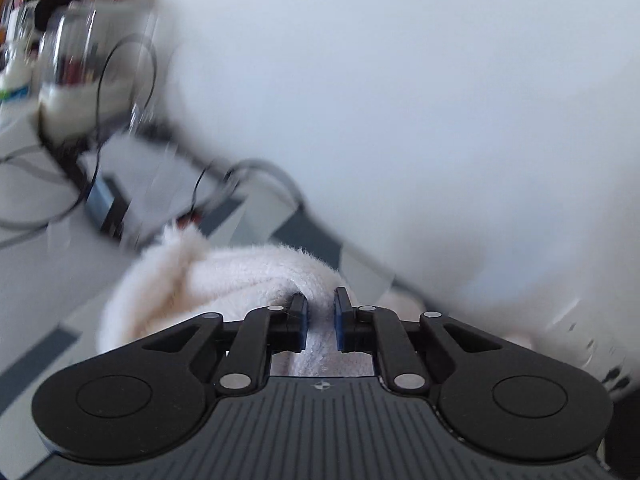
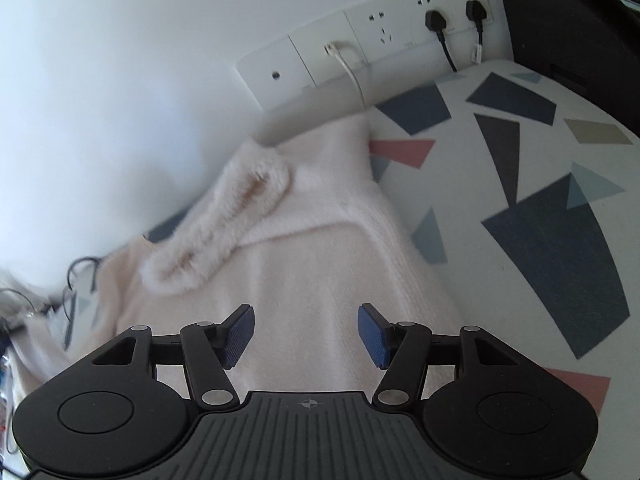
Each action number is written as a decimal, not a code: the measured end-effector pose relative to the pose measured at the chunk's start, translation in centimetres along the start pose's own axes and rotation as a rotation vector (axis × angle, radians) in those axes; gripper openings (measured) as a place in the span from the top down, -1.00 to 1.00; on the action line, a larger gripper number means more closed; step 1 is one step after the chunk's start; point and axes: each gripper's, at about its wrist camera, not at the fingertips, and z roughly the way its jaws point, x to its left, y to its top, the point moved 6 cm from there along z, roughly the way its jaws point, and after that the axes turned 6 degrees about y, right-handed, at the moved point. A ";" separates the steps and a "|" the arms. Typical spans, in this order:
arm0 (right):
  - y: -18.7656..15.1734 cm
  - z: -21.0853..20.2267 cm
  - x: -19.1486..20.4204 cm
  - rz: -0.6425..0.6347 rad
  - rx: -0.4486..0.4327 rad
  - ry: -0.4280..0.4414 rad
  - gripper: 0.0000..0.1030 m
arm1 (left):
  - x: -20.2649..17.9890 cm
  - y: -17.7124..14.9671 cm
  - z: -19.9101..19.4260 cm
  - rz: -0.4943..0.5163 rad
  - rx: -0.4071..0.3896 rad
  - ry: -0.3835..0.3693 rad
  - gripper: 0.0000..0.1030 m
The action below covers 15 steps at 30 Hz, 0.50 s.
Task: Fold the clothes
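A: The biggest risk lay with the pale pink sweater (image 2: pixel 320 248), spread along the back edge of the patterned worktop (image 2: pixel 552 240), against the wall. The left gripper (image 1: pixel 320 304) had its fingers clamped on a bunched fold of that fleece, several layers by the look of it. A hard pull from there could have dragged the whole garment askew rather than turned one clean fold.

B: And the other side?

A: The right gripper (image 2: pixel 306 332) hovered over the sweater's flat body, fingers apart, nothing between them. If they had closed there, they might have pinched mid-panel instead of a hem.

B: Smaller hazards?

A: Cables (image 2: pixel 76 280) lay near the sweater's left end; the fabric could have snagged them. The socket strip (image 2: pixel 372 44) sat just behind.

B: Any writing?

A: None legible.
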 end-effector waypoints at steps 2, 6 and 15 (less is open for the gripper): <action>0.3 -0.6 0.4 0.011 -0.034 0.019 -0.10 | -1.5 0.9 0.3 0.041 -0.001 0.000 -0.21; 0.1 -2.2 0.1 0.022 -0.084 -0.013 -0.18 | -2.5 -2.8 0.4 0.194 0.094 0.030 -0.85; -4.2 -8.8 -5.2 0.060 -0.131 -0.265 -0.18 | 3.6 -16.3 -4.5 0.462 0.400 0.044 -0.84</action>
